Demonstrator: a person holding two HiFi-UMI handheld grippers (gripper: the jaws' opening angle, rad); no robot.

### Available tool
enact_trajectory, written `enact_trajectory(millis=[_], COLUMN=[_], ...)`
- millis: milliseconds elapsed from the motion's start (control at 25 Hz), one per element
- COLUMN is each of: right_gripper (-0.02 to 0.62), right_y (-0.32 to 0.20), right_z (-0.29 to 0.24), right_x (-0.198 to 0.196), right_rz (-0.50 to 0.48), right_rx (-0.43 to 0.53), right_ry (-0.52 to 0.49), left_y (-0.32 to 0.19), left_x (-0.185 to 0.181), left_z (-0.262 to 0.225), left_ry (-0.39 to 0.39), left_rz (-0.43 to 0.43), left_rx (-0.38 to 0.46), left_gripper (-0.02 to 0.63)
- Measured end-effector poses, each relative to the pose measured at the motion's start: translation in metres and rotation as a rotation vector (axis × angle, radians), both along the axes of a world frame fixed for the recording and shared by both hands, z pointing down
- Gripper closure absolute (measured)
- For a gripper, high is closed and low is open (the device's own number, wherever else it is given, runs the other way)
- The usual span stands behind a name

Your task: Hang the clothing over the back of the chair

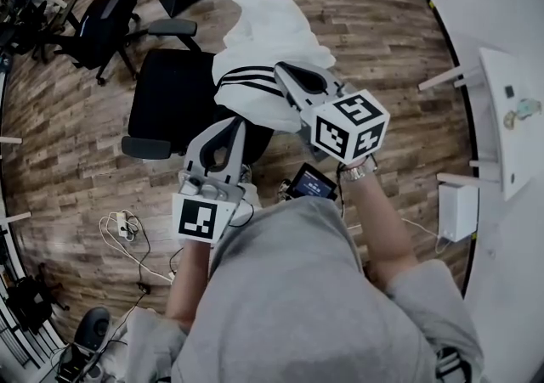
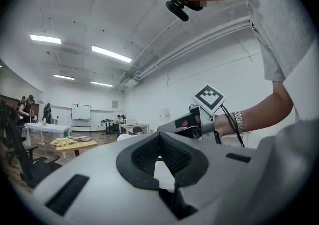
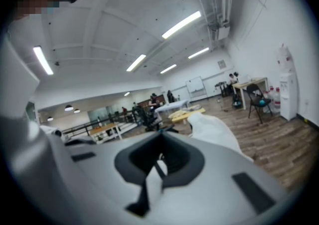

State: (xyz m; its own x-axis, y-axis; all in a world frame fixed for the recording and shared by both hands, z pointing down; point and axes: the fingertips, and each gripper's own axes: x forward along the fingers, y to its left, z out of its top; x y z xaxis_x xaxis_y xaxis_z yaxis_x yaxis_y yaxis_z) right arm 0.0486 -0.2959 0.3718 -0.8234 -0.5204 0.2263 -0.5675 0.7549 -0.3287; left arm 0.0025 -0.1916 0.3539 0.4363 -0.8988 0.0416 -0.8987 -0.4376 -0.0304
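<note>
Above chair [image 1: 166, 92], left claw [image 1: 232, 123], right claw [image 1: 281, 72] held out forward, each clamped on white clothing [image 1: 272, 33].

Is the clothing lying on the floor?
No, the left claw and the right claw hold the white clothing up over the chair.

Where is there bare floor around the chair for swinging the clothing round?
Bare wood floor lies right of the clothing, up to the white table. Left of the black chair is open too. Crowded: cables lower left, second chair upper left.
</note>
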Motion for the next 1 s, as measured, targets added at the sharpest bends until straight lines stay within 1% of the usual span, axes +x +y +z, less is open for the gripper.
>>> enact_trajectory(millis=[240, 600, 720, 1000], right_gripper=[0.561, 0.561, 0.561, 0.561], right_y=[0.016, 0.051, 0.064, 0.092], right_z=[-0.014, -0.03, -0.034, -0.047], right_x=[0.033, 0.07, 0.077, 0.082], right_rz=[0.013, 0.009, 0.007, -0.001], right_rx=[0.041, 0.106, 0.122, 0.152], right_ry=[-0.017, -0.028, -0.033, -0.046], left_y=[0.012, 0.04, 0.05, 0.068], left_x=[0.022, 0.05, 0.056, 0.062], left_z=[-0.008, -0.012, -0.012, -0.016], left_ry=[-0.017, -0.04, -0.041, -0.041], left_rz=[0.003, -0.005, -0.01, -0.007], left_rx=[0.022, 0.04, 0.04, 0.054], left_gripper=[0.572, 0.572, 0.572, 0.572])
